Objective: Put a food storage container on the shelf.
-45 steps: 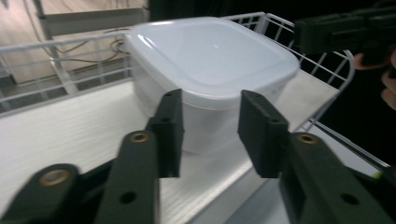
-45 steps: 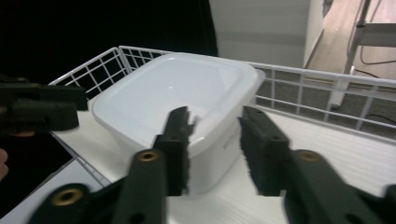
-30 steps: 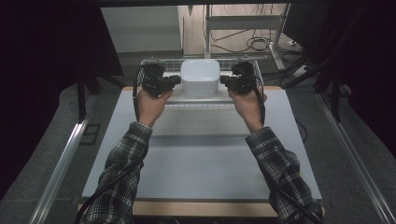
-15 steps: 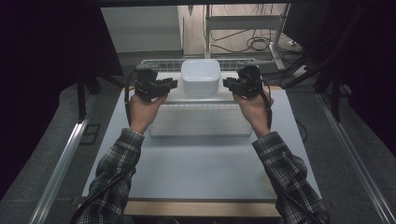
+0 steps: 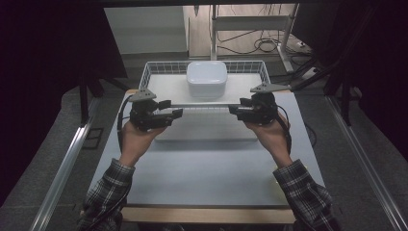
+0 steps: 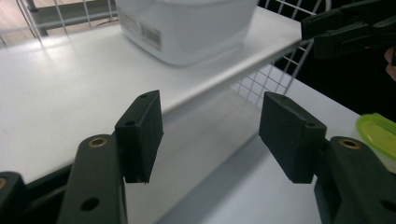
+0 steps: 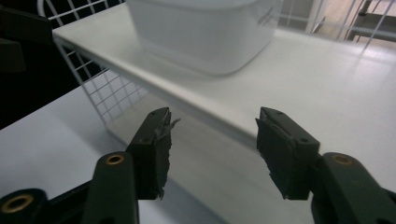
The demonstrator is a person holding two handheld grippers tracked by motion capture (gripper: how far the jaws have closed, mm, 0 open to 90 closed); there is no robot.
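a: what do you count on your end?

b: i've got two grippers, one wire basket [image 5: 153, 72] and one white tub [image 5: 207, 78] sitting inside it on the white shelf board [image 5: 168, 89], toward the back middle.

a: anything in the tub?

b: can't tell from here.

a: and your grippers?

b: my left gripper [image 5: 174, 114] and right gripper [image 5: 235, 109] hang just off the basket's front rim, one toward each end. both sets of jaws have just been opening and stand parted, with nothing between them.
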